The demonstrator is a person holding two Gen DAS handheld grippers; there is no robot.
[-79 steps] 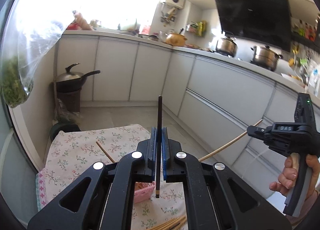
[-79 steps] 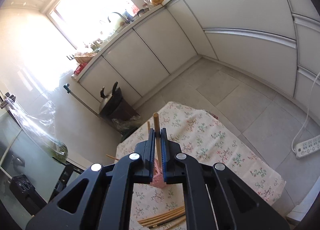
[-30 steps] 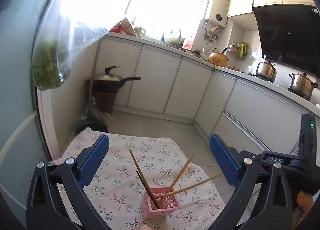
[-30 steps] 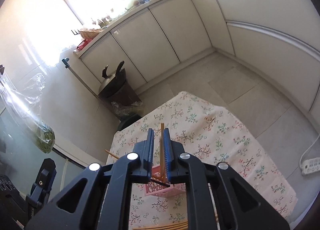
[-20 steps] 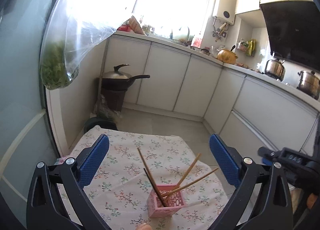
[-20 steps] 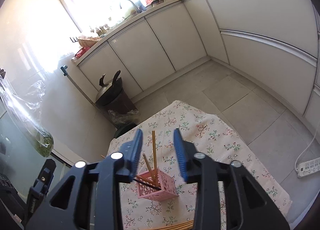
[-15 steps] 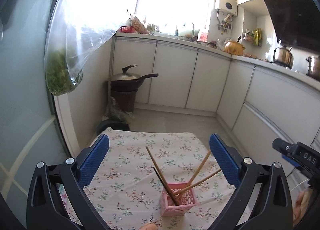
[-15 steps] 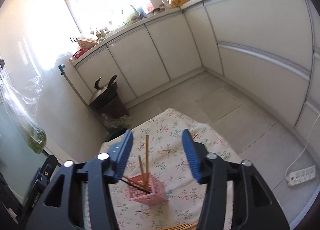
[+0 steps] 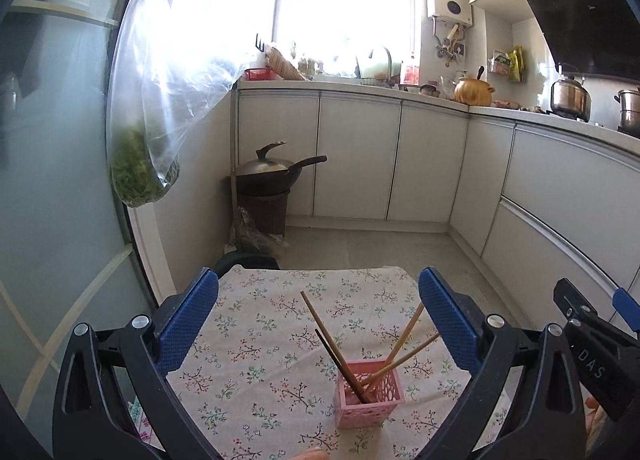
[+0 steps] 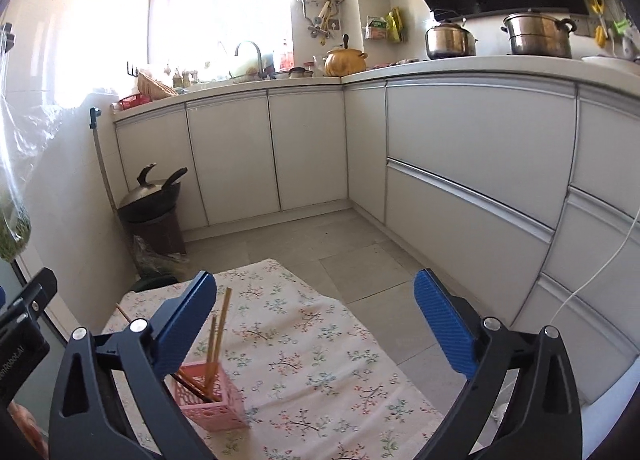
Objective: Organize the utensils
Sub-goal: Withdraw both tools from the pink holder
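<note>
Left wrist view: left claw [image 9: 318, 324] stands wide open, nothing betw. the pads, nothing touched. It was clamped on a dark chopstick a few sec ago; that stick now sits in the pink basket [image 9: 368, 396] w/ the others. Four chopsticks [image 9: 352, 344] lean out of the basket: two slant left, two slant right. Basket stands on the floral cloth [image 9: 256, 340], near the front edge of the view, right of centre. Right-hand unit shows at the right edge, off the cloth. Judgement: left-hand delivery done.

Right wrist view: right claw [image 10: 316, 324] has just been opening and is now at full spread; no stick betw. the blue pads [image 10: 444, 324]. A sec ago it pinched a light chopstick upright over the basket; that stick now stands in the basket [image 10: 212, 400], free of the claw. Basket shows low left, partly behind the left finger [image 10: 180, 328]. Sticks [image 10: 218, 332] rise past that finger; contact w/ it cannot be told. Cloth [image 10: 320, 360] ahead of the claw is bare.

Implication: both hands released, both empty, four sticks stowed. A loose bundle lay at the near edge of the cloth a sec ago; it is out of frame now, so whether more remain cannot be confirmed. If so, next step is prob. another pickup.
</note>
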